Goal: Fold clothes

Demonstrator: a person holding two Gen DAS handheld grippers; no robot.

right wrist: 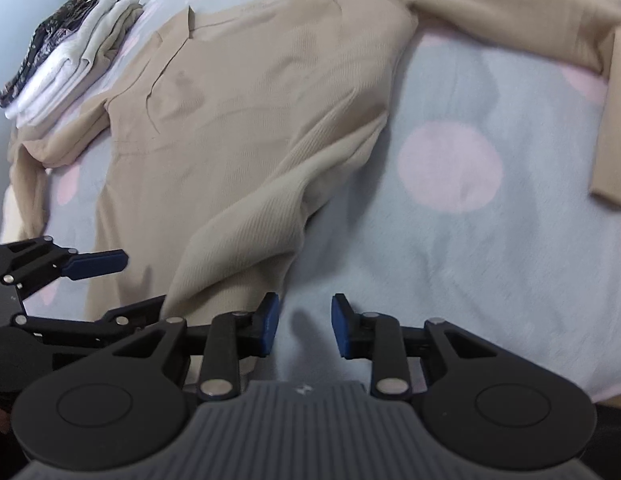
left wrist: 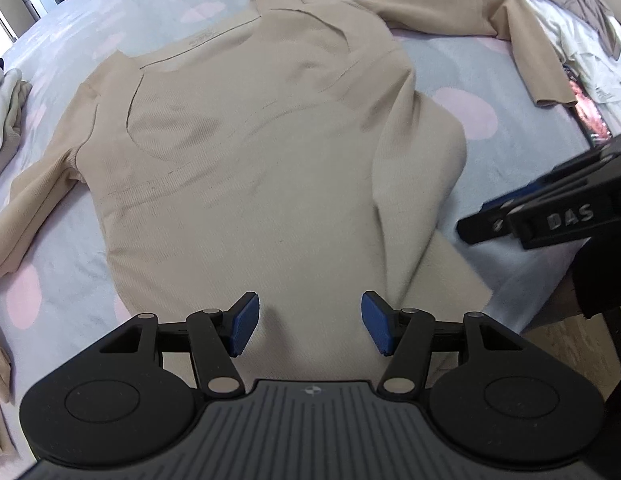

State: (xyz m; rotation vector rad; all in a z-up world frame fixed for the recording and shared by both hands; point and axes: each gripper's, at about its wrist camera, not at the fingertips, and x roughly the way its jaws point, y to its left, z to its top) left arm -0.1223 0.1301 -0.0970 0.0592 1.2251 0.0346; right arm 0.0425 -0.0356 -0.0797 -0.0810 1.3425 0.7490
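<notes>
A beige long-sleeved top (left wrist: 246, 152) lies spread flat on the bed, neckline away from me, both sleeves out to the sides. Its right side is folded in over the body (right wrist: 246, 216). My left gripper (left wrist: 309, 326) hovers open over the hem with nothing between its blue pads. My right gripper (right wrist: 304, 326) is open too, over bare bedsheet just right of the hem's folded edge. The right gripper's body (left wrist: 550, 208) shows at the right edge of the left wrist view. The left gripper (right wrist: 82, 268) shows at the left edge of the right wrist view.
The bedsheet (right wrist: 450, 168) is pale blue with pink dots. A stack of folded clothes (right wrist: 70, 52) sits at the far left. A heap of unfolded white and taupe garments (left wrist: 558, 4) lies at the far right. The near bed edge runs below the hem.
</notes>
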